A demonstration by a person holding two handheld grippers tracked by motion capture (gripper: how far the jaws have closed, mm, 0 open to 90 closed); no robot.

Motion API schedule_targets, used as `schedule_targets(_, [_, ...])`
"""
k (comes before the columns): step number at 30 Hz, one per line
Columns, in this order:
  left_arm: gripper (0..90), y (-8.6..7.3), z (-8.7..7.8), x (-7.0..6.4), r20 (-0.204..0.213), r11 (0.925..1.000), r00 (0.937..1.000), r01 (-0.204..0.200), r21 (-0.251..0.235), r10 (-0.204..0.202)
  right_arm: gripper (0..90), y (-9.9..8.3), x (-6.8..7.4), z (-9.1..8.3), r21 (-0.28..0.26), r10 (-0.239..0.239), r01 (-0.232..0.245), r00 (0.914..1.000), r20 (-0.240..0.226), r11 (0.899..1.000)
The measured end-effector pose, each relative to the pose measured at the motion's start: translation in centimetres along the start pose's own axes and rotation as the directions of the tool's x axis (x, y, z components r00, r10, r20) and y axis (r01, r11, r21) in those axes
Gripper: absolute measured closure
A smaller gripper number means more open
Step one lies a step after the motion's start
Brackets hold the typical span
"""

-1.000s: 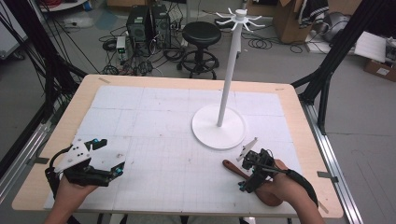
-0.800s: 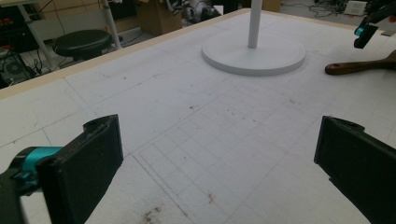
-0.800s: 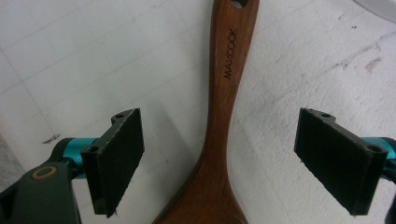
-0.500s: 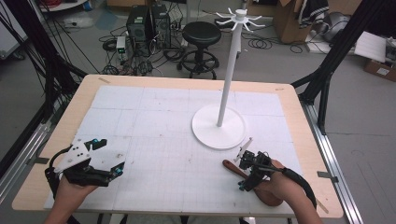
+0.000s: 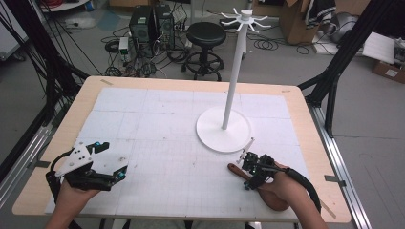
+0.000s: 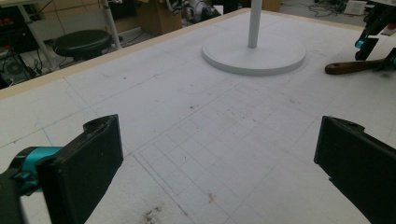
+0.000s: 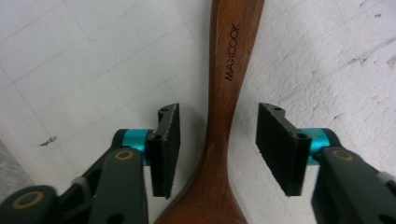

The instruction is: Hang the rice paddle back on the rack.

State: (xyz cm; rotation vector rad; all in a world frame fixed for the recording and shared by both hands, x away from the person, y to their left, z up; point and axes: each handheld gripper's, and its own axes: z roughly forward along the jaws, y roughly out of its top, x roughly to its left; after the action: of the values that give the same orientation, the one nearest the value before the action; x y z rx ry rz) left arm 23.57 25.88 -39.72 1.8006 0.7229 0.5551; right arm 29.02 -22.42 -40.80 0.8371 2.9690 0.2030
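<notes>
A dark wooden spoon (image 5: pixel 273 196) lies on the white mat near the table's front right, its handle (image 5: pixel 234 168) pointing left and away. My right gripper (image 5: pixel 251 174) hangs over the spoon's neck. Seen from the right gripper view, that gripper (image 7: pixel 217 140) is open, one jaw on each side of the spoon (image 7: pixel 233 46), apart from the wood, which is stamped MAXCOOK. My left gripper (image 5: pixel 111 161) rests at the front left, open. In its own view the left gripper (image 6: pixel 219 163) holds nothing, with the spoon handle (image 6: pixel 355 66) far off.
A white stand with a round base (image 5: pixel 210 136), a tall pole and several hooks on top (image 5: pixel 244 16) sits right of centre, just beyond the spoon. Its base (image 6: pixel 254 58) appears in the left gripper view. Past the table's far edge stand a stool (image 5: pixel 205 36) and boxes.
My right gripper has edged slightly left along the spoon, toward its handle. The left gripper has not moved.
</notes>
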Motion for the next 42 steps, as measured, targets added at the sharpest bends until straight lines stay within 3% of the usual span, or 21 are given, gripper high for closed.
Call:
schedule_targets(9, [1.7,0.0,-0.04,0.04,0.0,1.0,1.0,-0.005,-0.001,0.005,58.3,0.3,-0.09,0.26,0.043,0.004,-0.004,1.0,-0.008,0.999])
schedule_targets(15, [1.7,0.0,-0.02,0.02,0.001,1.0,1.0,-0.003,-0.001,0.003,59.3,0.33,-0.17,0.3,0.044,0.0,0.001,0.9999,-0.017,0.999])
schedule_targets(26, [1.7,0.01,0.07,0.05,0.003,1.0,1.0,-0.009,0.001,0.009,62.3,0.27,-0.64,0.31,0.045,0.049,-0.047,0.9983,-0.033,0.998])
schedule_targets(36, [1.7,0.03,0.08,0.03,0.004,1.0,0.9999,-0.01,0.003,0.01,65.4,0.36,-0.84,0.34,0.052,0.059,-0.057,0.9976,-0.036,0.997])
schedule_targets(42, [1.7,0.02,0.07,0.03,0.004,1.0,1.0,-0.008,0.001,0.008,67.5,0.31,-0.72,0.36,0.047,0.027,-0.025,0.9991,-0.033,0.999])
